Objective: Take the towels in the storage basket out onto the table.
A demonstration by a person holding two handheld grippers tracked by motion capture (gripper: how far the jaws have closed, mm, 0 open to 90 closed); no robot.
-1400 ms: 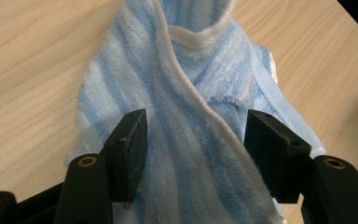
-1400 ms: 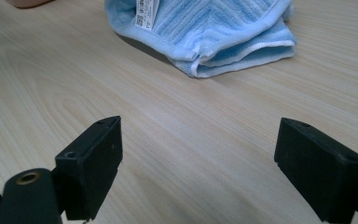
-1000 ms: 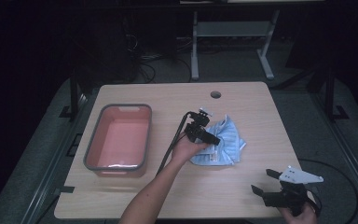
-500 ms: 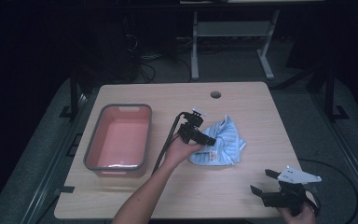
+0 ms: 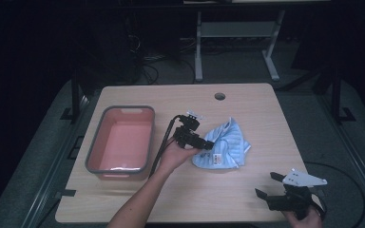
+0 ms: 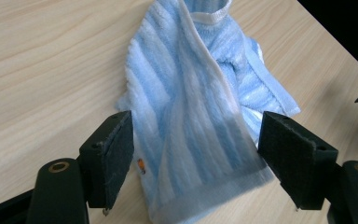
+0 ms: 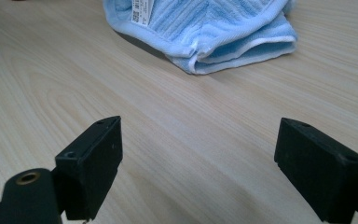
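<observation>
A light blue striped towel (image 5: 225, 145) lies crumpled on the wooden table (image 5: 247, 204), right of centre. My left gripper (image 5: 204, 145) sits at its left edge, held by a hand. In the left gripper view the jaws (image 6: 196, 149) have just been opening; the towel's near edge (image 6: 200, 102) lies between the pads and neither pad presses on it. My right gripper (image 5: 267, 184) rests near the front right corner, open, with bare wood between its jaws (image 7: 198, 163). The folded towel (image 7: 214, 23) with its white label lies farther off in that view.
A pink tub with a grey rim (image 5: 95, 152) stands on the left half of the table. A round cable hole (image 5: 219, 96) sits near the far edge. A metal frame and cables stand on the dark floor behind.
The left hand has drawn a little to the left, away from the towel's middle. The towel stays on the table. The right gripper has not moved.
</observation>
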